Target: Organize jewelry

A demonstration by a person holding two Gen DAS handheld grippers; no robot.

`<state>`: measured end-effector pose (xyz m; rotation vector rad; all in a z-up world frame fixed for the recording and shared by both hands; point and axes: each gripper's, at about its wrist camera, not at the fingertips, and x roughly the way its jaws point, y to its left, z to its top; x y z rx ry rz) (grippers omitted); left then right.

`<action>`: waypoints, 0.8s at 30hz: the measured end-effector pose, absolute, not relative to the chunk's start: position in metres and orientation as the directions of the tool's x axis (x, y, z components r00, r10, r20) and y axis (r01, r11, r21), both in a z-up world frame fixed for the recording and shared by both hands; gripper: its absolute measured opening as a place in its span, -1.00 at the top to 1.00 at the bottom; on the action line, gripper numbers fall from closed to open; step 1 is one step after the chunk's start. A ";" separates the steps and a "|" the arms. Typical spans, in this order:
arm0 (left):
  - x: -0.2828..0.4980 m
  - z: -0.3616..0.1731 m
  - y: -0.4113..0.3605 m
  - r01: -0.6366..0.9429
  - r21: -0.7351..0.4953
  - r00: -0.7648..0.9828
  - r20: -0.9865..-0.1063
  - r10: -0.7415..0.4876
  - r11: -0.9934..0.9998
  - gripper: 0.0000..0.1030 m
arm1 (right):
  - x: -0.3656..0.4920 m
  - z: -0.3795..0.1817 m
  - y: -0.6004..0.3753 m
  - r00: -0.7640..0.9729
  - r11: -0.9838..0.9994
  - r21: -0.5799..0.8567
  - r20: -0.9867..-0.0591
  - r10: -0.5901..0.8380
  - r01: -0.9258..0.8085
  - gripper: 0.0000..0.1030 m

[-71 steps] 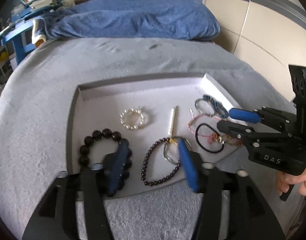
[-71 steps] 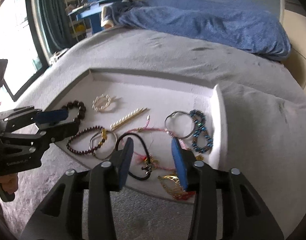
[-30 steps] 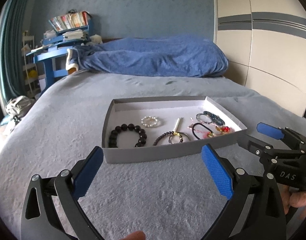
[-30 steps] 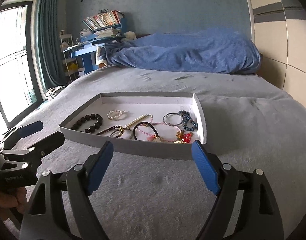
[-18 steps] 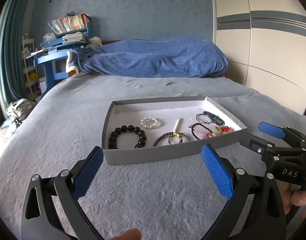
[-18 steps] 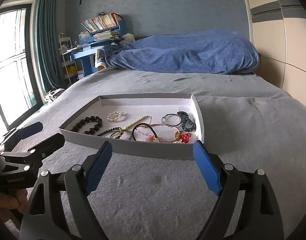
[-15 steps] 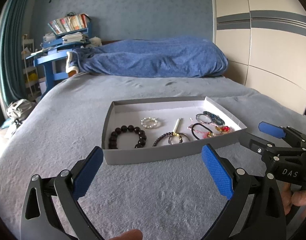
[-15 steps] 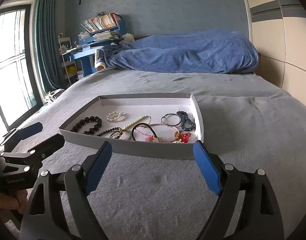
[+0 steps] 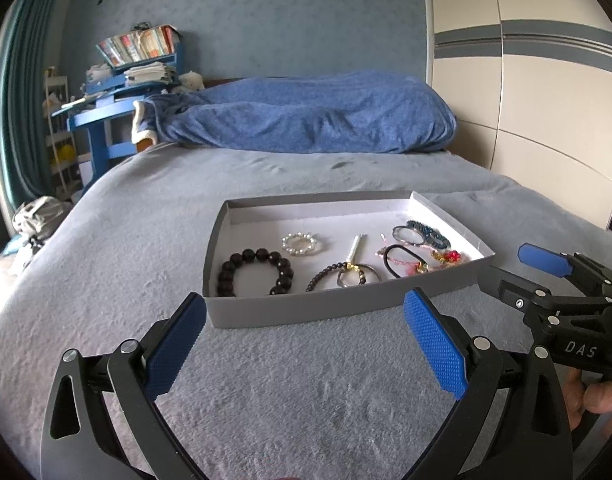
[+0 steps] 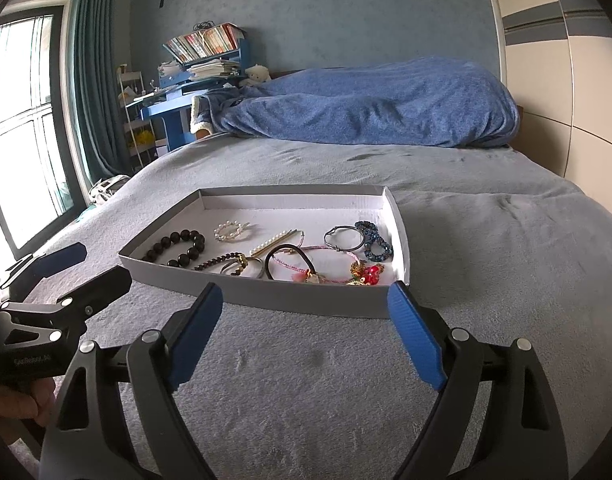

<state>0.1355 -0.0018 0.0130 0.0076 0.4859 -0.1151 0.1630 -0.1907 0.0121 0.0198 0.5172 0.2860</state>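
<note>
Seemingly finished, both the left gripper (image 9: 306,344) and right gripper (image 10: 306,328) hover near the tray (image 9: 306,312), fingers apart and empty, jewelry already laid inside.

Grey tray (image 9: 289,314) with a white inside sits flat just past the fingertips, jewelry spread out inside. Black bead bracelet (image 9: 254,271) toward the left finger, pearl ring (image 9: 299,243) behind it, pearl clip (image 9: 356,248) mid, black loop (image 9: 402,261) and blue beads (image 9: 430,234) toward the right finger.
</note>
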 end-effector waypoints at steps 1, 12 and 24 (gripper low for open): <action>0.135 0.012 -0.001 0.112 -0.020 0.877 -0.467 -0.109 0.993 -0.91 | 0.163 0.012 -0.190 0.830 0.960 0.089 -0.485 0.275 -0.265 -0.63; 0.136 0.012 -0.002 0.112 -0.022 0.877 -0.468 -0.109 0.993 -0.91 | 0.163 0.012 -0.190 0.830 0.960 0.088 -0.485 0.274 -0.265 -0.70; 0.138 0.010 -0.002 0.112 -0.024 0.873 -0.475 -0.110 0.993 -0.91 | 0.163 0.012 -0.190 0.830 0.960 0.088 -0.485 0.274 -0.265 -0.84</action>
